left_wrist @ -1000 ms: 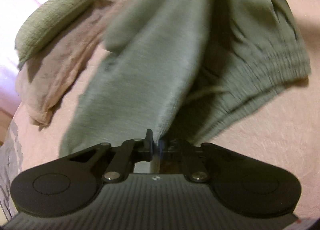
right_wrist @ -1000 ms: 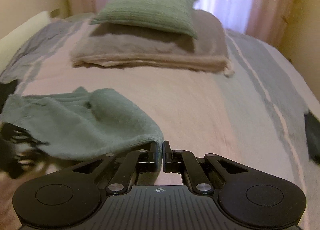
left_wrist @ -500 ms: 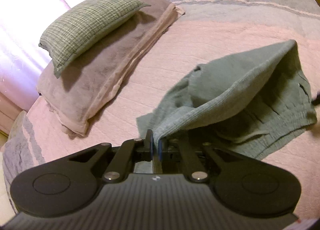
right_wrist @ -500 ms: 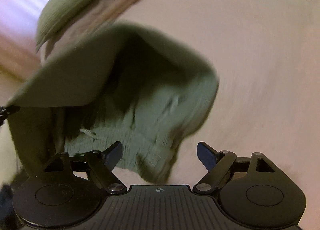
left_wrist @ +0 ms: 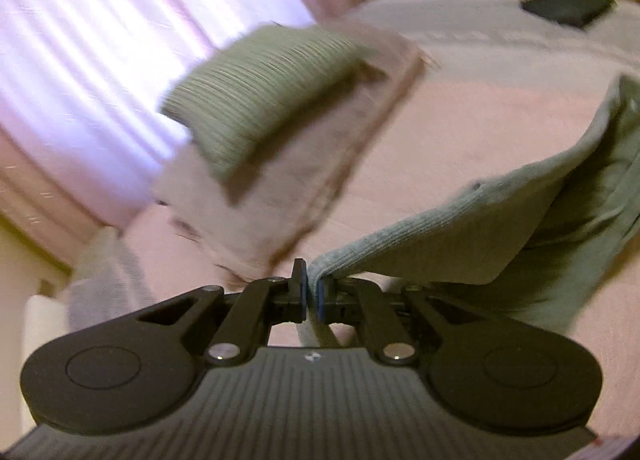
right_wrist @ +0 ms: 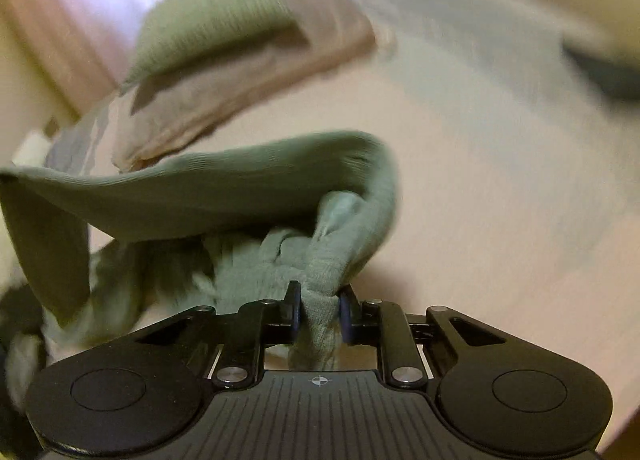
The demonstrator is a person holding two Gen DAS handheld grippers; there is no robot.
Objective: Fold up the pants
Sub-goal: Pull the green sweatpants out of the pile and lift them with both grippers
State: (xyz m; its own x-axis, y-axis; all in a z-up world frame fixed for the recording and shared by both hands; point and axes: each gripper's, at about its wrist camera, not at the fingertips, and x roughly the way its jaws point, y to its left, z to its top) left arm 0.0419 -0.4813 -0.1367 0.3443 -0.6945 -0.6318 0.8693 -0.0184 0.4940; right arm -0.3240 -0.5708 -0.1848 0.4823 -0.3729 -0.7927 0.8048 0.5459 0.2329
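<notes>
At the bottom centre of the left wrist view, the left gripper (left_wrist: 311,296) was pinched together on a thin edge of the green pants (left_wrist: 460,236), which rose from the jaws as a taut sheet toward the right edge of the frame. In the right wrist view, the right gripper (right_wrist: 319,310) was clamped on a bunched wad of the same pants (right_wrist: 224,196) at lower centre; from there the cloth looped up and stretched across to the left edge, with crumpled folds hanging beneath it. Behind the garment lay the pink bedspread (left_wrist: 460,124). Farther back, in the upper middle of both frames, a green pillow (left_wrist: 260,96) sat on a folded beige blanket (left_wrist: 304,188). A dark folded item (left_wrist: 568,8) lay at upper right, and bright curtains (left_wrist: 100,40) filled the upper left.
</notes>
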